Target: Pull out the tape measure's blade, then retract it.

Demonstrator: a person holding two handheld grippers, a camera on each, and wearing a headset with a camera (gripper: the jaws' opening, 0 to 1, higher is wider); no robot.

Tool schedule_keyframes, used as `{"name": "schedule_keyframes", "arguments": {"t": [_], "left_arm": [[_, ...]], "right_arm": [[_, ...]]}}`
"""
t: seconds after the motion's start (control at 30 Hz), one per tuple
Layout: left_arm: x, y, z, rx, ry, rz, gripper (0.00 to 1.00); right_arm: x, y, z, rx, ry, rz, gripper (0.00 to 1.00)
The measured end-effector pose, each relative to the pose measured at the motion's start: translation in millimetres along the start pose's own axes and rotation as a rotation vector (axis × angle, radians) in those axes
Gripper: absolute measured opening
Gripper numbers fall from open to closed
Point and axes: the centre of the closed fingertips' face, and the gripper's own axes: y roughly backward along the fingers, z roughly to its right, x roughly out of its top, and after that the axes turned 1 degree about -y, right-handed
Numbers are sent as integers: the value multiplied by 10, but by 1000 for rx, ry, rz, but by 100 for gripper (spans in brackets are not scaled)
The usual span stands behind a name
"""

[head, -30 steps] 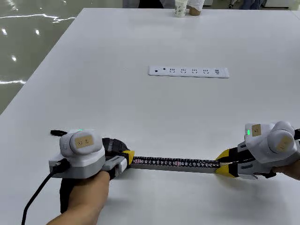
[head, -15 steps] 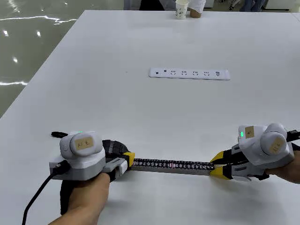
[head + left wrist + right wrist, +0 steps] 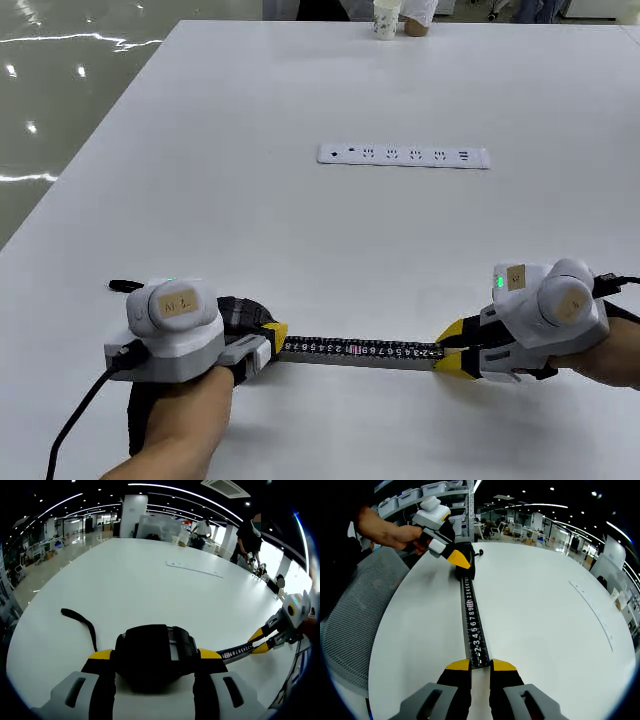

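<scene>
A black tape measure case point(image 3: 243, 316) point(image 3: 154, 651) sits on the white table near the front left, and my left gripper point(image 3: 272, 340) point(image 3: 156, 656) is shut on it. Its dark blade point(image 3: 360, 350) point(image 3: 471, 625) with white numerals lies pulled out flat to the right. My right gripper point(image 3: 448, 350) point(image 3: 480, 666) is shut on the blade's end. In the right gripper view the case point(image 3: 466, 560) lies at the far end of the blade. A black wrist strap point(image 3: 82, 622) trails from the case to the left.
A white power strip point(image 3: 403, 156) lies in the middle of the table point(image 3: 350, 240). A paper cup point(image 3: 387, 18) stands at the far edge. A black cable point(image 3: 82, 415) hangs from the left gripper. People stand beyond the table's far end.
My right gripper has moved left toward the case with the blade's end in it, so less blade lies out. The left gripper and case have stayed put.
</scene>
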Motion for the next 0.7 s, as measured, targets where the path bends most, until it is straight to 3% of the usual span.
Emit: {"name": "schedule_keyframes", "arguments": {"t": [0.7], "left_arm": [[-2, 4, -6, -5, 4, -2, 57]], "right_arm": [[208, -164, -41, 10, 3, 20, 9]]}}
